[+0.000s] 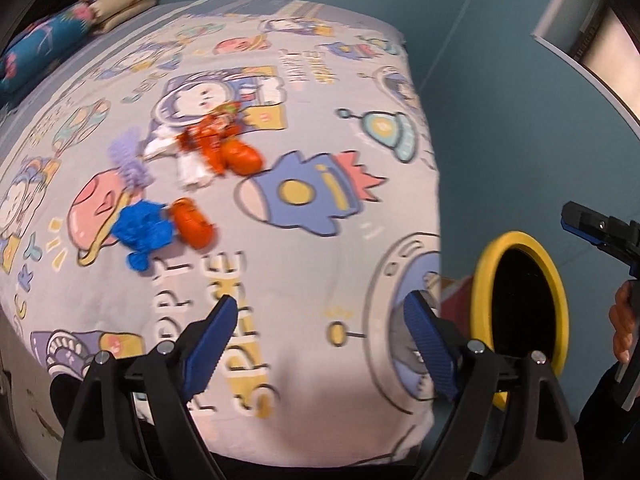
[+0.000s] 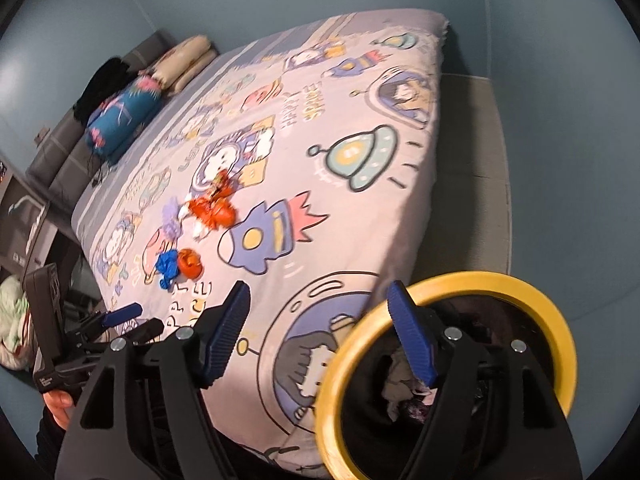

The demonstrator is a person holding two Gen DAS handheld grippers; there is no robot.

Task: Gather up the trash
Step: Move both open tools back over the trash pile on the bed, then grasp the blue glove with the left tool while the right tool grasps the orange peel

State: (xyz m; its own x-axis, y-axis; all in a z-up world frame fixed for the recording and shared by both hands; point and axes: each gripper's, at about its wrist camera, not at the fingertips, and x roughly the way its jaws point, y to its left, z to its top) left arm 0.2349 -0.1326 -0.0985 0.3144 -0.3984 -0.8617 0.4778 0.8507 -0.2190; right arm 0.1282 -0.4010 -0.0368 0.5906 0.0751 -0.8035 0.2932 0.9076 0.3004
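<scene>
Two wrist views of a bed (image 1: 304, 216) covered with a cartoon space-print sheet, both smeared by motion blur. The trash lies in two loose groups near the middle of the bed. The farther group is an orange wrapper cluster (image 1: 224, 148) touching crumpled white paper (image 1: 192, 168), with a pale purple crumpled piece (image 1: 128, 156) just beside it. The nearer group is a blue crumpled piece (image 1: 144, 232) touching a single orange wrapper (image 1: 194, 222). Print on the wrappers cannot be read.

Left gripper (image 1: 320, 324): its blue-padded fingers stand wide apart, nothing between them, above the near edge of the bed and well apart from the trash. Right gripper (image 2: 320, 320): fingers likewise spread and empty; its right finger overlaps the rim of the yellow-rimmed bin (image 2: 560, 320) in the picture, though contact cannot be judged.

The bin stands beside the bed's near corner. Its dark interior holds some crumpled material, too dim to identify; in the left wrist view the bin's lower rim is cut off by the gripper frame.

Each view catches the other gripper only in part at the frame edge, with a few fingers of the person's hand (image 1: 622, 320) visible. Folded bedding (image 2: 120, 120) at the far end of the bed is blurred.
</scene>
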